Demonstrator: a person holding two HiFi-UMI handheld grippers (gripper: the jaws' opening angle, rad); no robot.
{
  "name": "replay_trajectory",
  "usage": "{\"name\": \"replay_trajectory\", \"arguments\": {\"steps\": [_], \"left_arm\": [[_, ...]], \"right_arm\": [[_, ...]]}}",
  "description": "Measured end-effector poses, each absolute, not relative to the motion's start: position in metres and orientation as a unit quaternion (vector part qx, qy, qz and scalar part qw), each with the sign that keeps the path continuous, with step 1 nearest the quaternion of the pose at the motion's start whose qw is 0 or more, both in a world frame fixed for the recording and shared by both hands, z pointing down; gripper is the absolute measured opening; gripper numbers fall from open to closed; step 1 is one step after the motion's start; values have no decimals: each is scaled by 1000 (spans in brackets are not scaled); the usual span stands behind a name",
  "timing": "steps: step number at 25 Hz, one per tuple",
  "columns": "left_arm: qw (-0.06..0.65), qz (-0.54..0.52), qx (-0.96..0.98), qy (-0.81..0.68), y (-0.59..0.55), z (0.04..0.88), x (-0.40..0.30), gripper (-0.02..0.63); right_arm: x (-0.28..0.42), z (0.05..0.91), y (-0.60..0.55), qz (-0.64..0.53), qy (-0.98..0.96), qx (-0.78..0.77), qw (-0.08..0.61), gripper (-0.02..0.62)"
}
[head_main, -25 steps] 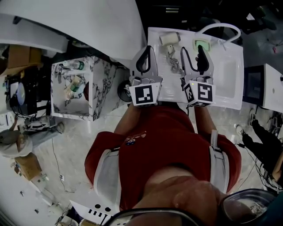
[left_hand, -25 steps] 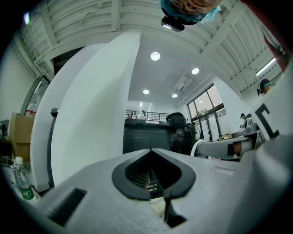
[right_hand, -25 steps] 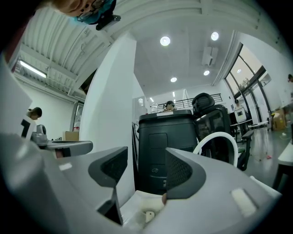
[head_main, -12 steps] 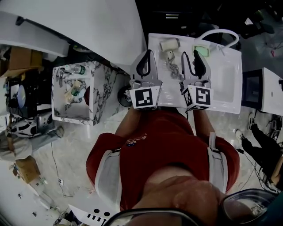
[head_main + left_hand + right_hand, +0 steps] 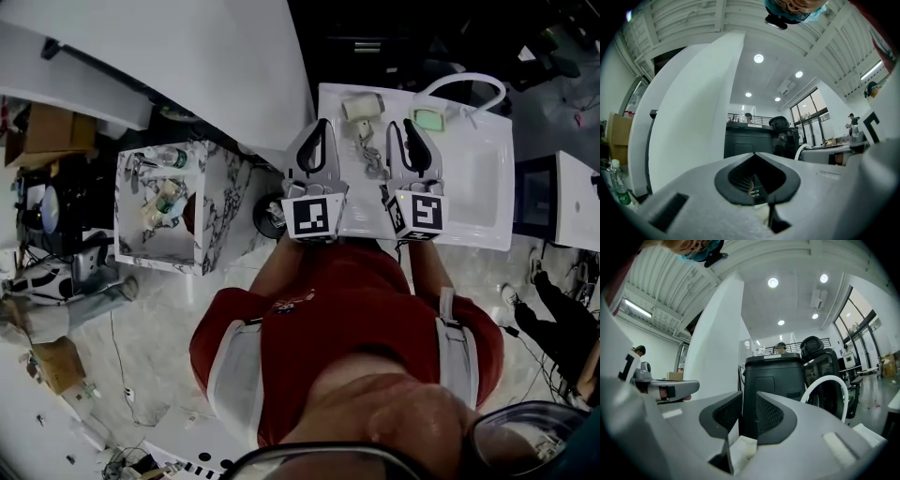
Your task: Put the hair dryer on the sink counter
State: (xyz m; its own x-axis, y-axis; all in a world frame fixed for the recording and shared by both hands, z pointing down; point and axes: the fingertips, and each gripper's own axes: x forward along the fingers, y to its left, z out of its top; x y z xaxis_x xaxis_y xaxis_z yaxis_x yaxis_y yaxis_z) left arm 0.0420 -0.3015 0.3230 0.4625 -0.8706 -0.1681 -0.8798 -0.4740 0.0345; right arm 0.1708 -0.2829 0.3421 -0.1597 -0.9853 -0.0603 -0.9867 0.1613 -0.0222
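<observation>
The cream hair dryer (image 5: 361, 108) lies at the back of the white sink counter (image 5: 352, 211), its cord (image 5: 371, 155) trailing toward me. My left gripper (image 5: 317, 127) hovers just left of it, jaws shut on nothing, tips meeting (image 5: 754, 154). To the right of the cord my right gripper (image 5: 413, 127) is held level. Its jaws have just been closing, and only a narrow gap (image 5: 749, 394) is left, with nothing between them. Neither gripper view shows the dryer.
A green soap dish (image 5: 429, 119) and a white arched faucet (image 5: 461, 82) sit at the counter's back, with the basin (image 5: 478, 173) to the right. A marble-patterned stand (image 5: 220, 202) holding bottles is on the left. A black cabinet (image 5: 780, 376) stands beyond the counter.
The right gripper's jaws have closed from wide apart to a narrow gap. Both grippers stay over the counter; the left one remains shut.
</observation>
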Motion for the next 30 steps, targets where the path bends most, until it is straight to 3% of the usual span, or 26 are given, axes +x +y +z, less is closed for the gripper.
{"name": "replay_trajectory", "arguments": {"steps": [16, 30], "left_arm": [[27, 87, -853, 514, -302, 322, 41, 0], [28, 85, -854, 513, -298, 321, 42, 0]], "right_arm": [[163, 346, -289, 10, 763, -646, 24, 2], [165, 352, -290, 3, 759, -651, -3, 2]]}}
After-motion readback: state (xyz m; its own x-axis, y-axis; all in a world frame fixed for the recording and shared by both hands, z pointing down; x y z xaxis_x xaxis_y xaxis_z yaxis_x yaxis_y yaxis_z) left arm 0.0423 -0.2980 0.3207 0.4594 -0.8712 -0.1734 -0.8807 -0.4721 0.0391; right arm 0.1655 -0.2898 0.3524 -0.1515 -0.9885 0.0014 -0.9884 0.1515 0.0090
